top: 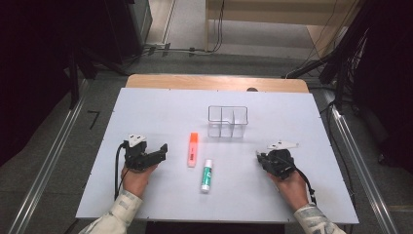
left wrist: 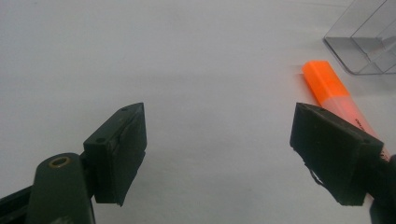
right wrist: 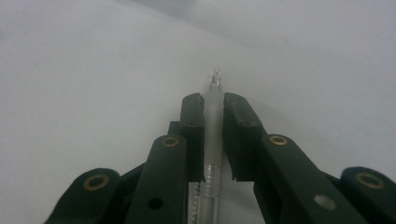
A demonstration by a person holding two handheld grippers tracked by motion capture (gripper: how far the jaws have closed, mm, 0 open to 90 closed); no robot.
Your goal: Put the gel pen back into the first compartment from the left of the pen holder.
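1. The right tool (right wrist: 214, 109) is clenched on a clear pen (right wrist: 213, 100) – the pen runs between its pads, tip pointing ahead, low over the white counter (right wrist: 84, 70).
2. The left tool (left wrist: 217, 154) is released – an orange highlighter (left wrist: 327, 86) lies on the counter beside its right pad.

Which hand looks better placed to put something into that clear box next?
The right gripper, probably: its jaws are closed around a clear pen. The left gripper is open and empty beside the orange highlighter.
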